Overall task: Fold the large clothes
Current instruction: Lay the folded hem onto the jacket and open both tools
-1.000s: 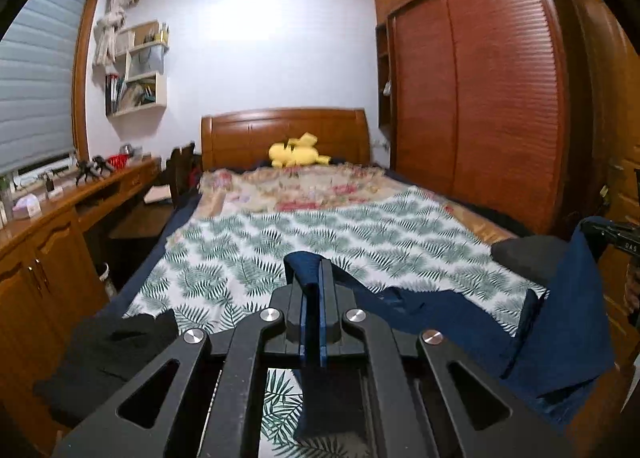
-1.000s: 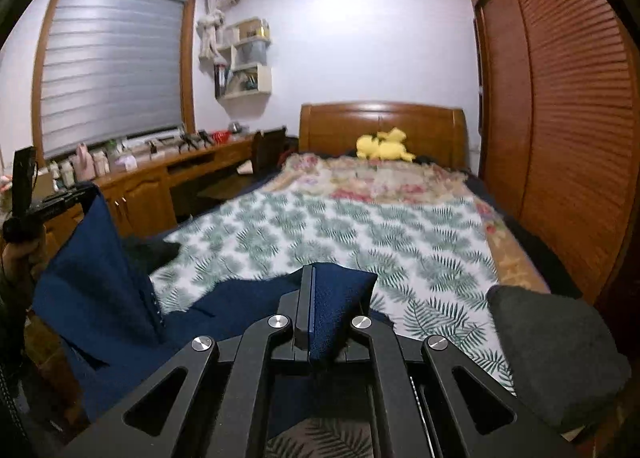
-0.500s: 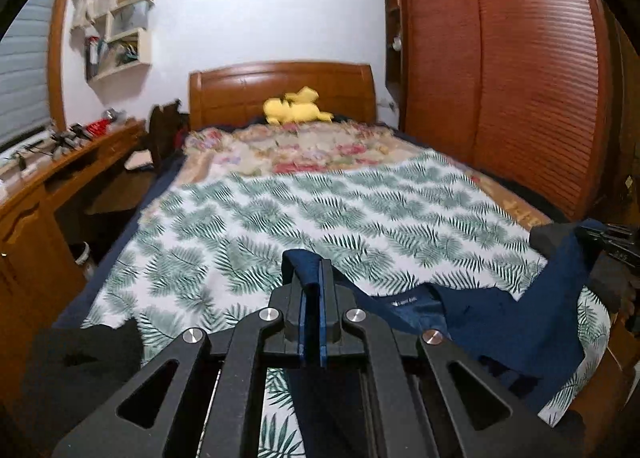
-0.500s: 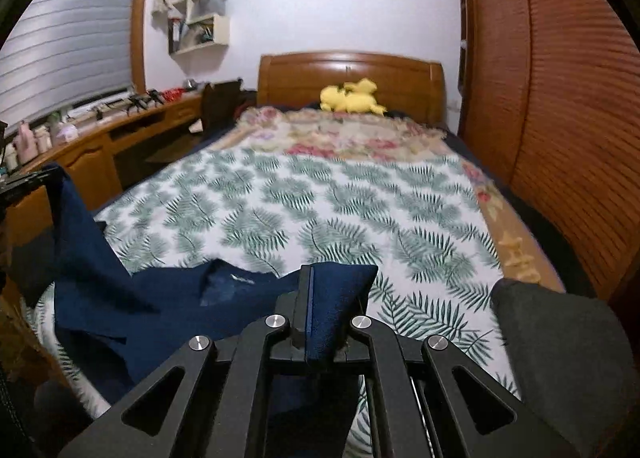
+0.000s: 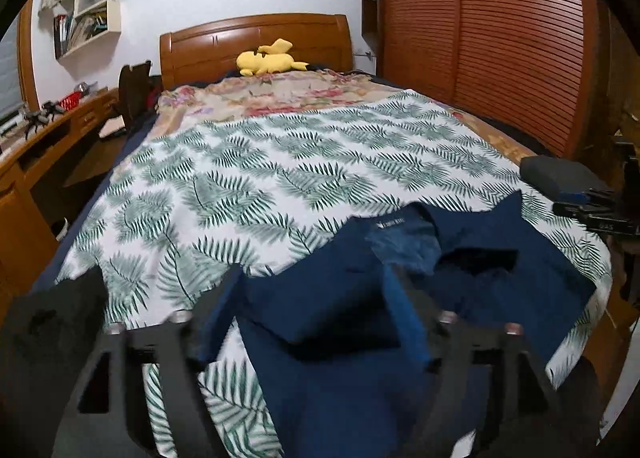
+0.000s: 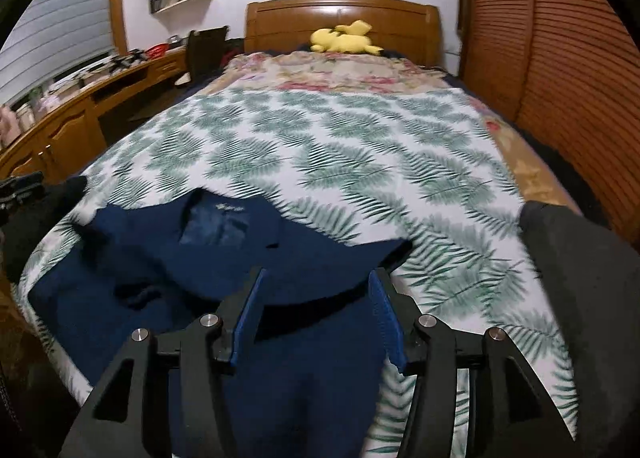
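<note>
A navy blue garment (image 5: 344, 298) (image 6: 224, 254) lies spread on the near end of the bed, its collar and label facing the headboard. My left gripper (image 5: 316, 278) hangs just above its left shoulder; its jaws are opening, and cloth lies under the gap with neither pad pressing on it. My right gripper (image 6: 316, 278) hovers over the garment's right shoulder, its jaws opening too, the fabric lying loose beneath them. The right gripper shows at the far right edge of the left wrist view (image 5: 600, 213).
The bed's leaf-print cover (image 5: 280, 169) stretches to a floral blanket and a yellow plush toy (image 5: 268, 57) by the wooden headboard. A dark grey folded pile (image 6: 580, 250) sits at the bed's right corner, a black pile (image 5: 48, 322) at the left. Desk left, wardrobe right.
Both grippers held the garment's shoulders up and shut; they came forward and down over the bed, laid the garment flat and let go, jaws now apart.
</note>
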Demonstrator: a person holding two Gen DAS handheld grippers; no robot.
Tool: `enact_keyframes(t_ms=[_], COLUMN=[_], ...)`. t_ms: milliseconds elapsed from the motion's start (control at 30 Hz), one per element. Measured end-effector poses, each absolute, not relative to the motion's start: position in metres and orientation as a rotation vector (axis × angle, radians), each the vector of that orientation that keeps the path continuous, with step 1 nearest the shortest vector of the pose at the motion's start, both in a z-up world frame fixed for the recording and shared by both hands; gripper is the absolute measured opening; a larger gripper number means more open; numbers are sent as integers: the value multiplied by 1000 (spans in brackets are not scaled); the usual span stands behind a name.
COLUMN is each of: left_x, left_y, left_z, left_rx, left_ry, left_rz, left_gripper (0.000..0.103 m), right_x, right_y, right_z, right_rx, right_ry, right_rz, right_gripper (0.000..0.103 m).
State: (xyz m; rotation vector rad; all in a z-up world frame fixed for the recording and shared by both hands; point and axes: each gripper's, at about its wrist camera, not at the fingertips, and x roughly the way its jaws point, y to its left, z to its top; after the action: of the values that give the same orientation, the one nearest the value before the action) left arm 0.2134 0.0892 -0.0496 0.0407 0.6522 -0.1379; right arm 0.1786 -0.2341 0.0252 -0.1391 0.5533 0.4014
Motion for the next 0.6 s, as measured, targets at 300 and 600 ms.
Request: enact_keyframes(t_ms=[300, 600], left_x=[183, 164], left_y=[95, 109], left_z=[-84, -106], left_rx=[-18, -36], left_ry=[700, 729], left_rz=[-171, -162], left_gripper=[77, 77], right_x=[173, 178], right_y=[-177, -139], right_z=[15, 5], right_rx=[-224, -302], right_ry=[599, 666], right_rz=[497, 548], right_gripper=[54, 54])
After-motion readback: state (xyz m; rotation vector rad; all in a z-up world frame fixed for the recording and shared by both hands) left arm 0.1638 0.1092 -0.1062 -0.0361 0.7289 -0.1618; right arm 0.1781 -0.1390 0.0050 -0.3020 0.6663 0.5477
